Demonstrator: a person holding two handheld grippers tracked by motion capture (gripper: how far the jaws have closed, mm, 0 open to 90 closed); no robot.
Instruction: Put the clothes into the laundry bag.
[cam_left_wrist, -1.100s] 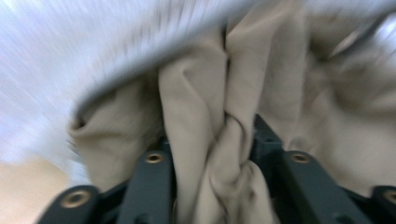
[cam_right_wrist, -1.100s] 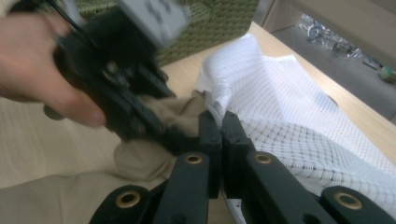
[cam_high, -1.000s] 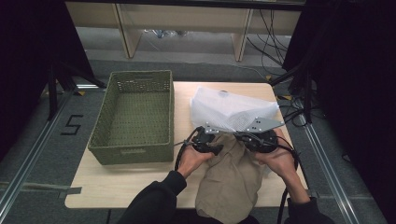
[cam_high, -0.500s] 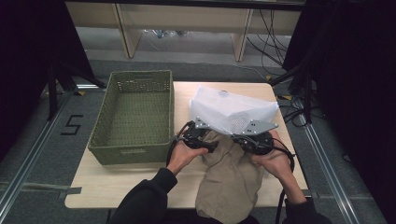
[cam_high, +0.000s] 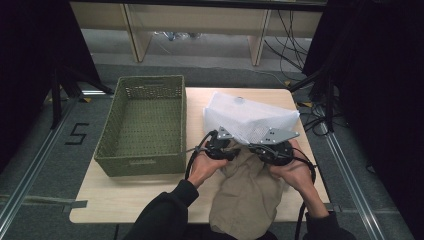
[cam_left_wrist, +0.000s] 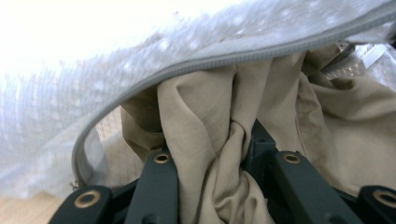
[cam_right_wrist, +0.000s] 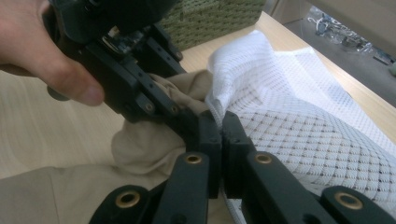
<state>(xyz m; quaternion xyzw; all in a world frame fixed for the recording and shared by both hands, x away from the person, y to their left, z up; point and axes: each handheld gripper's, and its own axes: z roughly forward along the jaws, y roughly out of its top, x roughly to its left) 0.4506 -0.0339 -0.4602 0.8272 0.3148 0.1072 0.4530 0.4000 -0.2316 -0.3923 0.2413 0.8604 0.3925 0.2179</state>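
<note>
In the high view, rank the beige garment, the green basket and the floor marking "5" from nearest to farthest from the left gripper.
1. Beige garment: gripped in the left gripper, just below it.
2. Green basket: to its left on the table.
3. Floor marking "5": farther left, beyond the basket, off the table.

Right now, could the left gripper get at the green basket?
Probably not freely: the left gripper is shut on the beige garment at the mesh bag. The green basket sits close beside it, nothing between.

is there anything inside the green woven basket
No, in the high view the green woven basket shows just its bare mesh floor, while the beige cloth garment and the white mesh zip bag lie on the table beside it.
</note>
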